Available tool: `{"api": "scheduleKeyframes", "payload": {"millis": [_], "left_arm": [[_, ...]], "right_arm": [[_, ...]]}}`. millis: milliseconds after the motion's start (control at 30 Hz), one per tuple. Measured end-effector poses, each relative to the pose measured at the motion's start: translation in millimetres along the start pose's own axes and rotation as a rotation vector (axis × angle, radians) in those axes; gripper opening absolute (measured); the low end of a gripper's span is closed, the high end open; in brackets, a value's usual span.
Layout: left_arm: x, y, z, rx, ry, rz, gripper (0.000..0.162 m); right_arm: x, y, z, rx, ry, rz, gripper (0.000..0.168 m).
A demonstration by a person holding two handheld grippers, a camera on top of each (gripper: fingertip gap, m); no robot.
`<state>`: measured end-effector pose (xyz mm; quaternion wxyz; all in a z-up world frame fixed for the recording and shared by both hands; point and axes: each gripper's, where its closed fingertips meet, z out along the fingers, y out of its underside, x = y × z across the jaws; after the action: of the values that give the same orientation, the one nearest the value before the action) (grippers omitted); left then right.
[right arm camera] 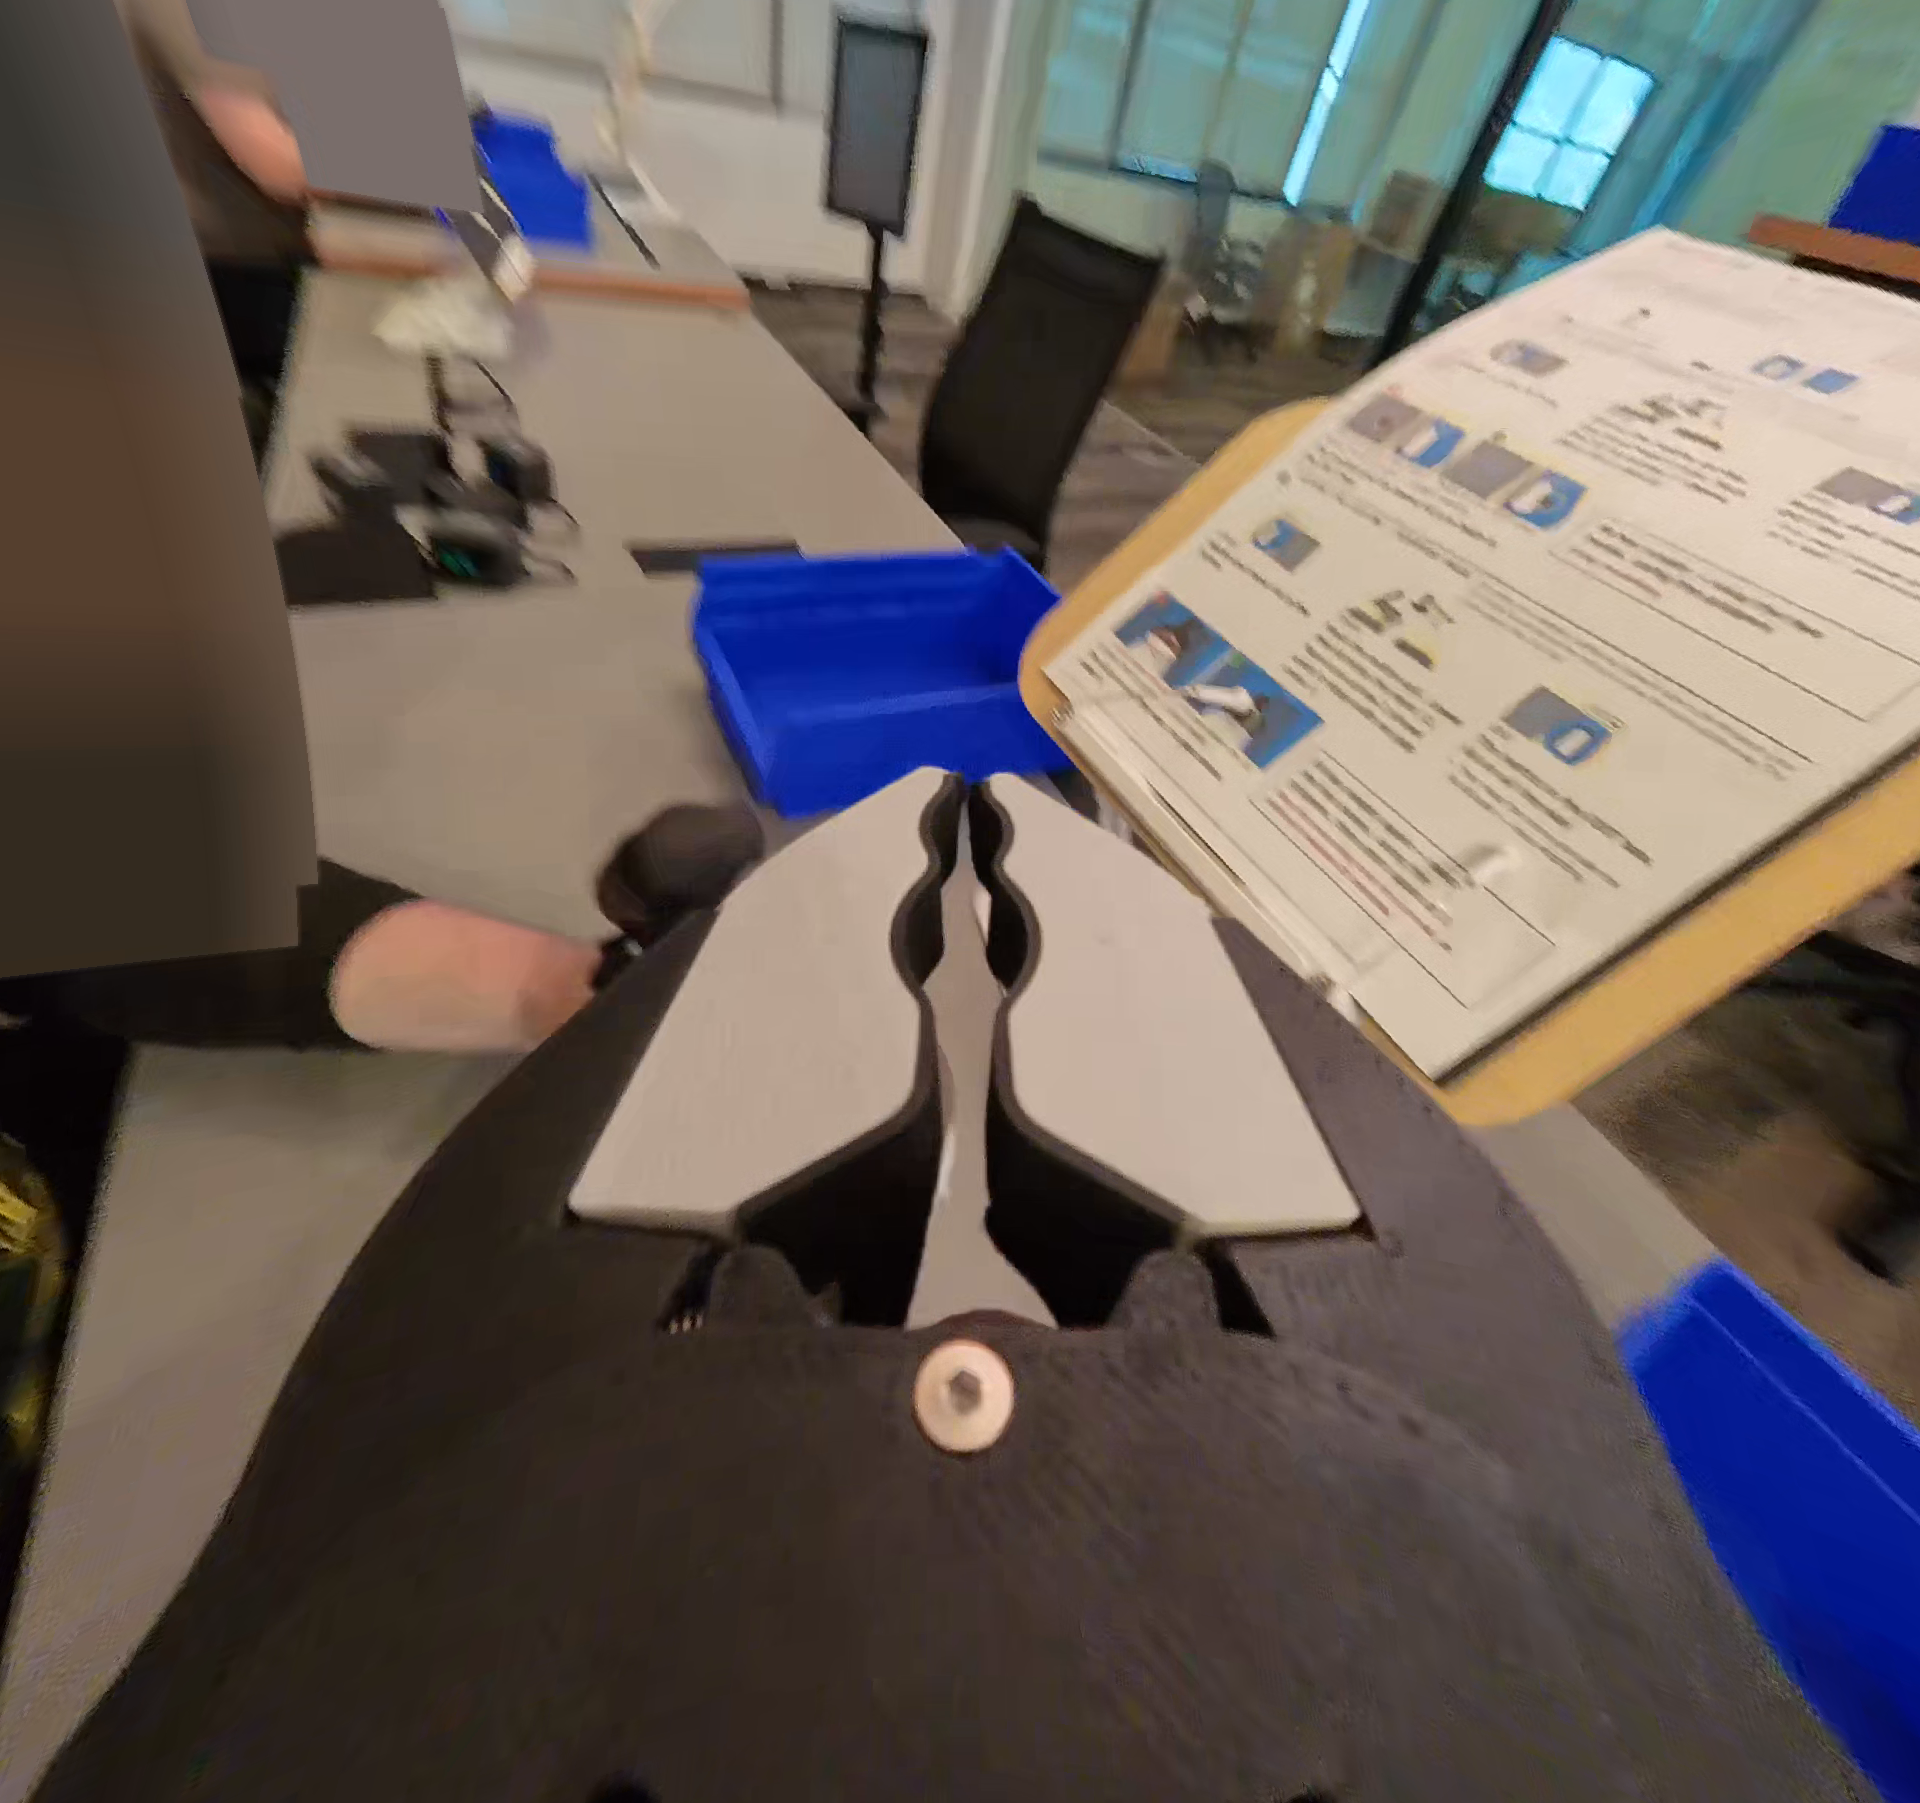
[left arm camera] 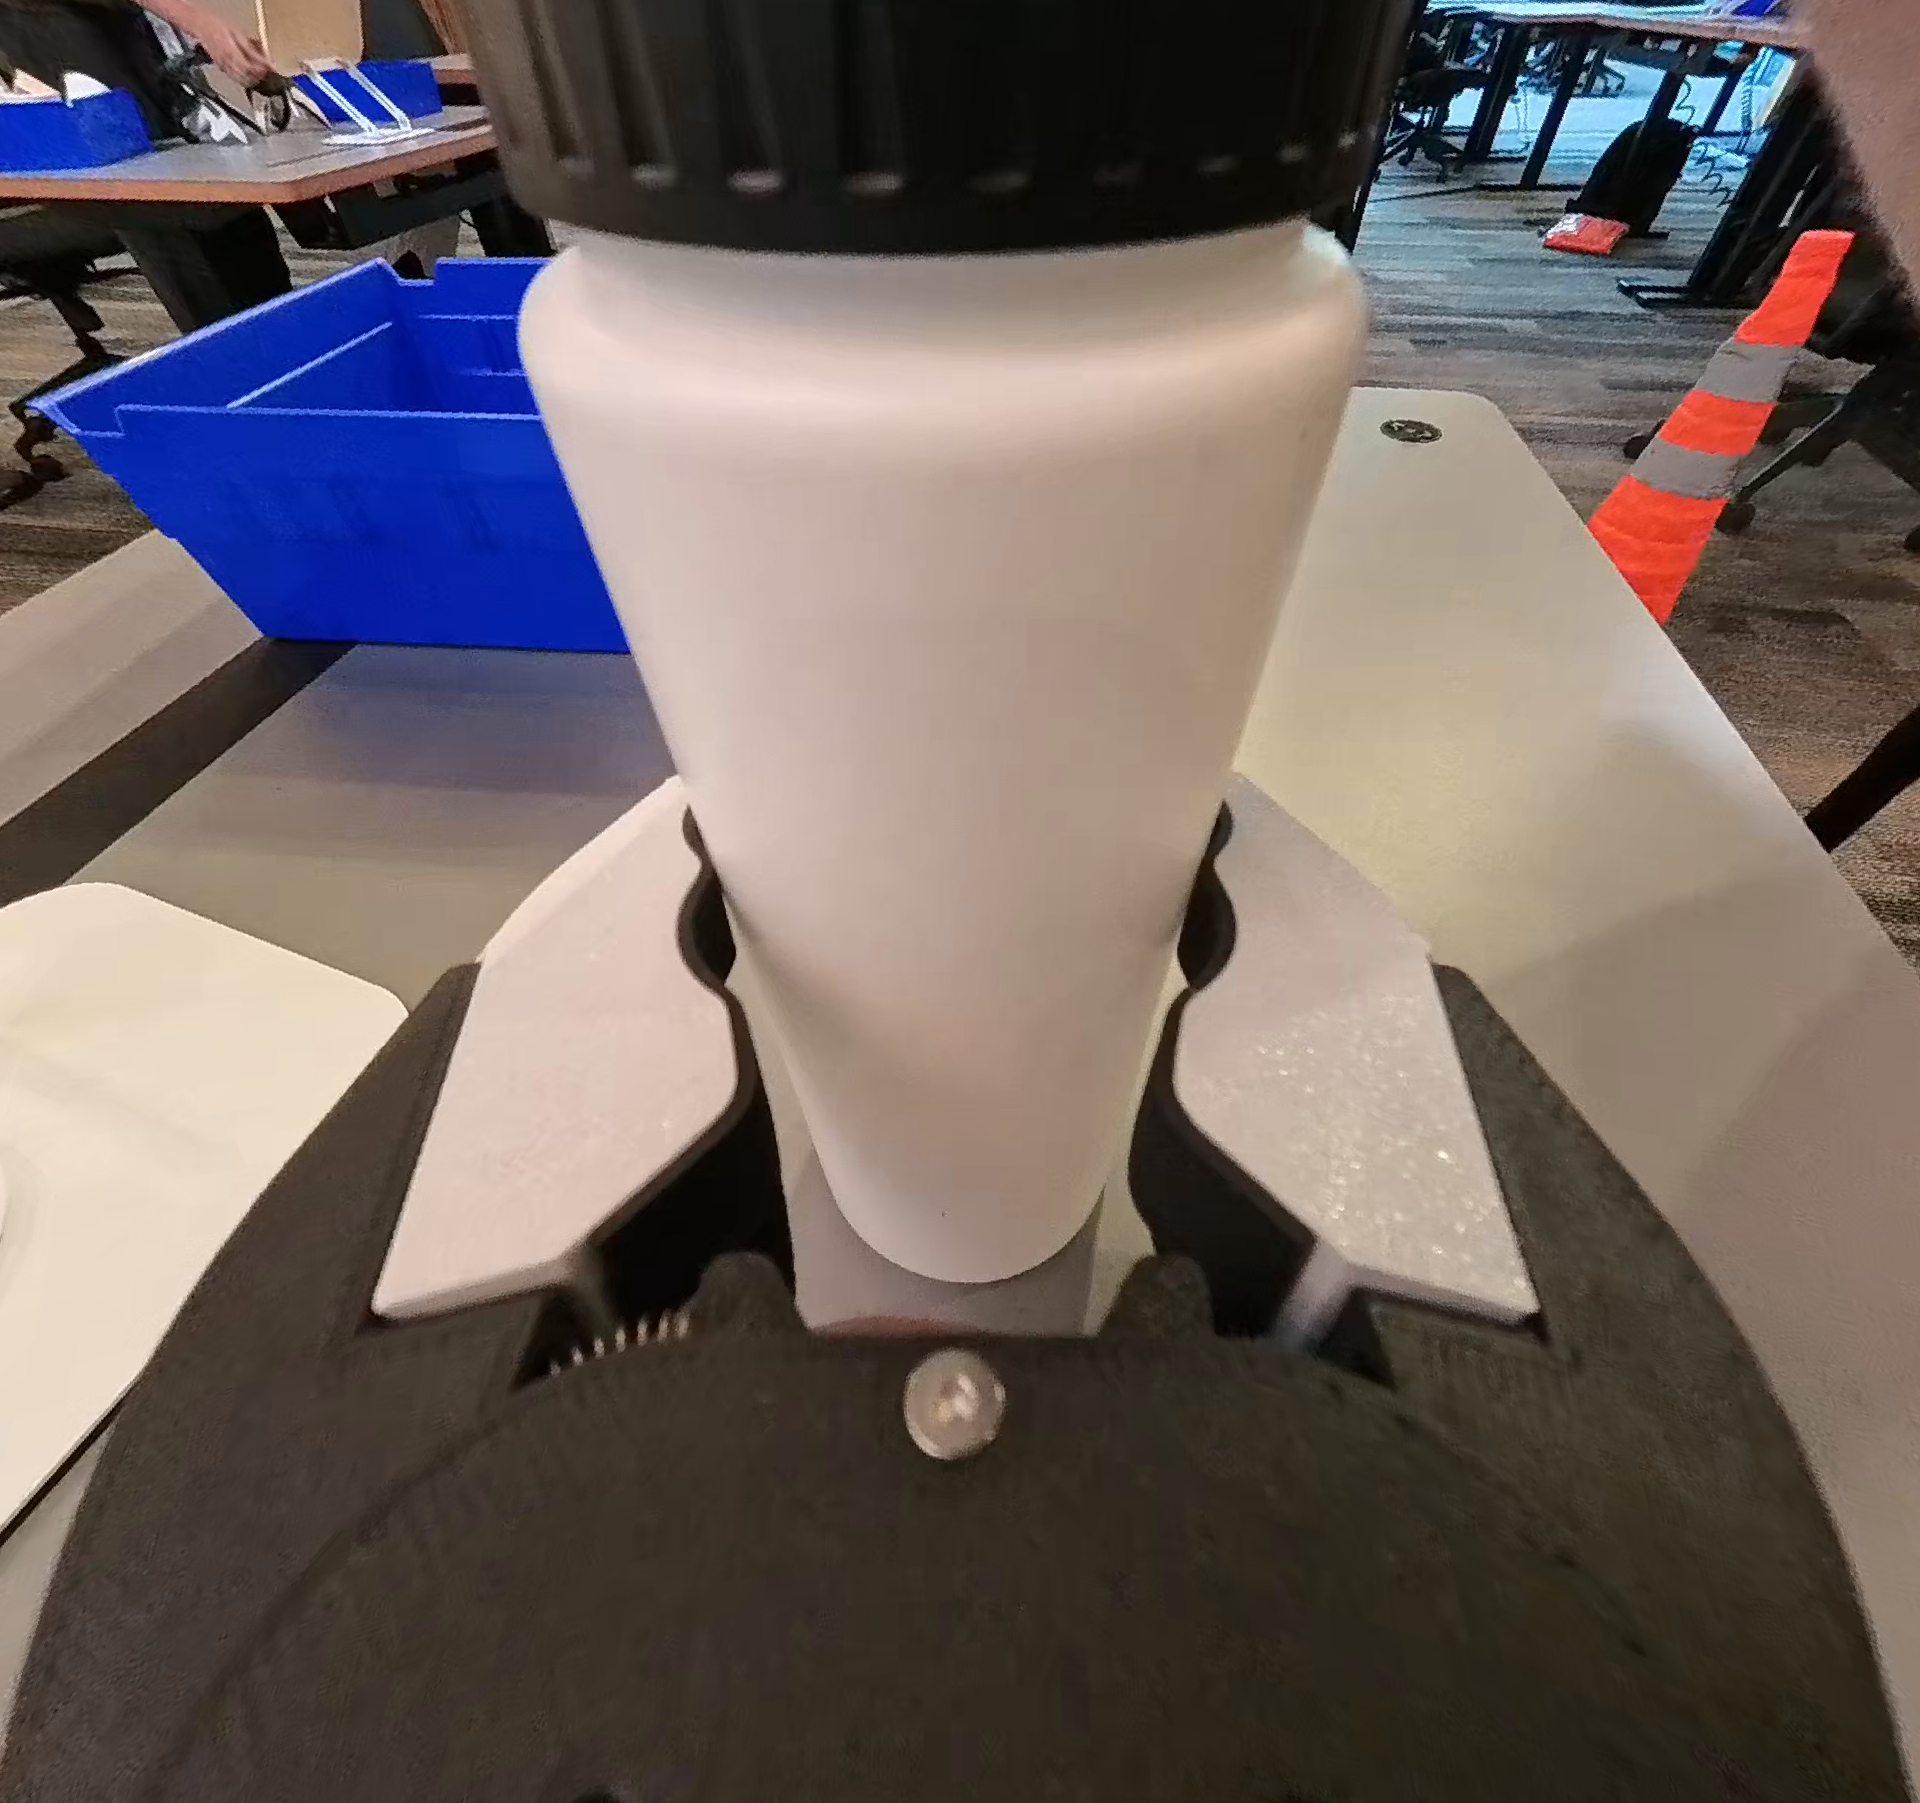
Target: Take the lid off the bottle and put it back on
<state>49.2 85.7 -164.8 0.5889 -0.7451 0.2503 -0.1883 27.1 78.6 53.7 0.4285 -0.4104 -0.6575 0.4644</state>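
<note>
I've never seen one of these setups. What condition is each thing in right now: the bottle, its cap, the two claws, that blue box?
White bottle: upright, clamped between the left gripper's fingers.
Black lid: on the bottle.
Left gripper: shut on the bottle.
Right gripper: shut, holding nothing.
Blue bin: open-topped, looks empty, on the table behind the bottle.
Clipboard: tilted, papers on it.

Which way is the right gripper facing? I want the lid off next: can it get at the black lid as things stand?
Probably not yet: the right gripper is shut and faces a blue bin; the lid isn't in its view.
</note>
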Motion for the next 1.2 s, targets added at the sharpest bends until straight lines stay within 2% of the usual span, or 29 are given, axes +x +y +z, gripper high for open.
{"api": "scheduleKeyframes", "payload": {"millis": [33, 100, 200, 267, 333, 433, 500, 667, 833, 933, 1000, 1033, 1100, 1133, 1167, 1200], "left_arm": [[0, 0, 0, 0.0, 0.0, 0.0, 0.086], [0, 0, 0, 0.0, -0.002, 0.0, 0.085], [0, 0, 0, 0.0, -0.005, 0.001, 0.085], [0, 0, 0, 0.0, -0.007, 0.001, 0.085], [0, 0, 1, -0.001, -0.009, 0.001, 0.085], [0, 0, 0, -0.003, -0.01, 0.001, 0.086], [0, 0, 0, -0.002, -0.009, -0.001, 0.086], [0, 0, 0, -0.001, -0.005, -0.003, 0.085], [0, 0, -1, 0.002, -0.001, -0.004, 0.085], [0, 0, 1, 0.001, -0.002, 0.002, 0.085], [0, 0, 0, 0.003, 0.001, 0.001, 0.085], [0, 0, 0, 0.002, 0.001, 0.001, 0.085], [0, 0, 0, 0.0, 0.001, 0.0, 0.085], [0, 0, 0, 0.0, 0.0, 0.0, 0.085], [0, 0, 0, 0.001, 0.0, -0.001, 0.085], [0, 0, 0, 0.002, 0.0, -0.001, 0.085]], "right_arm": [[0, 12, 4, -0.07, 0.009, -0.013, 0.017], [-2, 41, 10, -0.253, -0.011, 0.064, 0.069], [-15, 72, 11, -0.466, -0.042, 0.175, 0.081], [-24, 90, 14, -0.585, -0.036, 0.214, 0.08], [-29, 110, 18, -0.707, -0.021, 0.231, 0.088], [-35, 116, 27, -0.737, -0.033, 0.278, 0.08], [-35, 116, 30, -0.742, -0.041, 0.295, 0.068], [-37, 117, 30, -0.82, -0.142, 0.236, 0.068], [-40, 117, 29, -0.974, -0.455, -0.064, 0.068], [-40, 119, 23, -1.105, -0.7, -0.418, 0.068], [-39, 120, 22, -1.206, -0.783, -0.58, 0.068], [-38, 120, 21, -1.254, -0.781, -0.618, 0.072], [-38, 119, 22, -1.294, -0.707, -0.573, 0.079], [-36, 119, 25, -1.278, -0.639, -0.499, 0.082], [-35, 118, 26, -1.266, -0.565, -0.395, 0.095], [-33, 116, 25, -1.24, -0.495, -0.297, 0.094]]}}
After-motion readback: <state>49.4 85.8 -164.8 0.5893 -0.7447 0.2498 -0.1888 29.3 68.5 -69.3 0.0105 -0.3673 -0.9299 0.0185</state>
